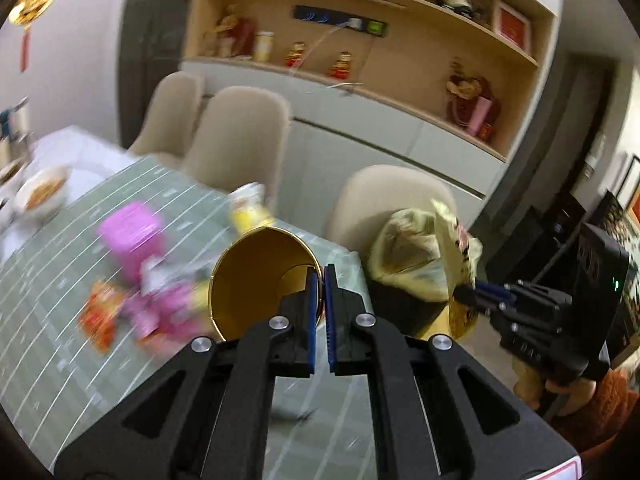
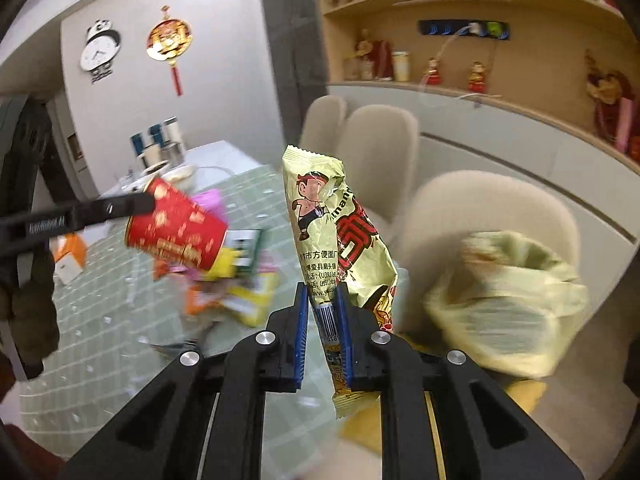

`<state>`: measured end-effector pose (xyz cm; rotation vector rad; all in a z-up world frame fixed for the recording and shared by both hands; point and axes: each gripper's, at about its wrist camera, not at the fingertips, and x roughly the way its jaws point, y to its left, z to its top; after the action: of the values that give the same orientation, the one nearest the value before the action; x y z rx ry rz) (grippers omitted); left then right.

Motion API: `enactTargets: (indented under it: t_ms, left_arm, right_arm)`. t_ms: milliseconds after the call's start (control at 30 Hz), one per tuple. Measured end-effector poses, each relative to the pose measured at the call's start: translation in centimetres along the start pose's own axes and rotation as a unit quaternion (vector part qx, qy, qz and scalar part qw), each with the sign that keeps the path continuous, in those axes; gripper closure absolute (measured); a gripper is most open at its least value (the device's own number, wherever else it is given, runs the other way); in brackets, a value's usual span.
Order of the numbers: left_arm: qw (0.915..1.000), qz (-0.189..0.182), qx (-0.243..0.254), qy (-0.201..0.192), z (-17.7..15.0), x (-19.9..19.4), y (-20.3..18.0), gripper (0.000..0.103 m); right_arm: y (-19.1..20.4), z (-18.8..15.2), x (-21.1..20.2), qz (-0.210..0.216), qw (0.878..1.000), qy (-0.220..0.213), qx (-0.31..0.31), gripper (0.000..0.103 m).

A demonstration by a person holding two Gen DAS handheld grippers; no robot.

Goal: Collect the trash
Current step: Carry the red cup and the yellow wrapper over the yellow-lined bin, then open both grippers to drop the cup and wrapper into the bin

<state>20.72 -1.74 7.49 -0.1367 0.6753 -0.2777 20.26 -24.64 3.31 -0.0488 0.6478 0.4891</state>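
Grippers first, nearest the lenses: I am holding the left gripper (image 1: 320,280) clenched on the rim of a paper cup (image 1: 256,280), one pad inside the gold lining and one outside, the cup tipped so its mouth faces the camera; from the right wrist view the same cup (image 2: 176,228) is showing its red printed outside, lifted clear of the table. I am keeping the right gripper (image 2: 322,300) pinched on the lower end of a yellow-green snack wrapper (image 2: 340,232), which is standing up above the jaws with its tail hanging below them. Both items are in the air rather than resting on anything. Just beyond, to the right, the bin bag (image 2: 504,304) is sitting open-mouthed and pale yellow at the table's corner; in the left view the wrapper is already hanging at its mouth (image 1: 412,248), while the cup is hanging over the table edge, beside the bag. Nothing I can see confirms what is lying inside the bag; blur is hiding it. Farther out on the green gridded table (image 1: 60,320), a loose pile of litter (image 2: 232,280) is waiting: pink packaging (image 1: 132,240), a red-orange wrapper (image 1: 100,316), yellow and green packets, plus an orange-and-white box (image 2: 70,260) off to the side. My judgement: two pieces are in transit, neither dropped yet, and most of the collecting is lying ahead. Dishes (image 1: 42,196) at the far end are looking like tableware, not trash.
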Motion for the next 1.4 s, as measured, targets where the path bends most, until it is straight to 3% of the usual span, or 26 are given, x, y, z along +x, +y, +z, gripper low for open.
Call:
enactTargets:
  t_ms: [300,500,633,767,900,967,1067,1233,1400]
  left_arm:
    - [0.9948,-0.085,0.051,0.024,6.2,13.3,-13.2,0.099]
    - [0.9898,-0.122,0.052,0.054,9.1,22.7,-19.1,0.099]
    - [0.9827,-0.124,0.038,0.132,8.9,30.3,-21.2,0.099]
    - [0.9689,-0.093,0.039,0.226,5.5,34.9,-21.5,0.1]
    - [0.9553,-0.081,0.063,0.277,2.6,35.5,-21.7,0.099]
    - [0.9546,-0.082,0.063,0.279,2.1,35.1,-21.5,0.099]
    - [0.9588,-0.088,0.048,0.266,2.5,34.2,-20.8,0.098]
    - [0.9704,-0.085,0.03,0.224,3.8,31.7,-20.0,0.07]
    - [0.9857,-0.052,-0.026,0.158,4.9,28.6,-18.1,0.058]
  right_arm:
    - [-14.5,-0.7,-3.1,-0.067,0.996,-0.035,0.047,0.088]
    - [-22.2,-1.2,-3.8,-0.095,0.991,-0.04,0.081,0.088]
    - [-26.6,-1.3,-2.8,-0.102,0.988,-0.036,0.107,0.088]
    - [-29.4,-1.3,-1.4,-0.097,0.987,-0.033,0.121,0.088]
    - [-30.1,-1.2,0.4,-0.078,0.988,-0.025,0.128,0.088]
    - [-30.7,-0.4,1.8,-0.062,0.989,-0.024,0.13,0.088]
    - [-30.4,0.9,3.5,-0.039,0.991,-0.027,0.126,0.088]
    - [-29.2,3.0,7.2,-0.002,0.994,-0.02,0.103,0.088]
    - [-27.5,4.0,11.7,0.013,0.998,0.008,0.054,0.088]
